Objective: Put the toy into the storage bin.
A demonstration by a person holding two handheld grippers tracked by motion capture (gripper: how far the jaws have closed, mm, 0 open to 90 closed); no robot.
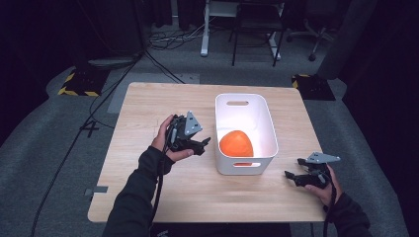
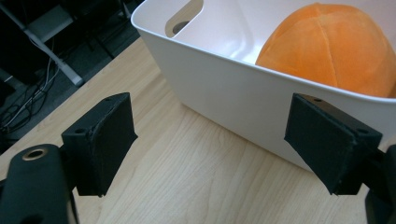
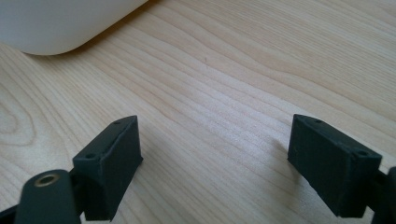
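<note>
The soft orange plush ball [image 1: 236,144] already sits in the white plastic bin [image 1: 245,167] on the light wooden table [image 1: 148,177], so, probably finished, the left claw [image 1: 203,144] and right claw [image 1: 290,176] gape wide, empty.

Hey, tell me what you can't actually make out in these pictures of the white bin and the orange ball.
- Orange ball: underside hidden by the white bin wall, high view; cut off by the right edge, left gripper view.
- Bin: all but a corner lies beyond the frame's top edge, right gripper view.
- Background floor clutter: too dark, high view.
</note>
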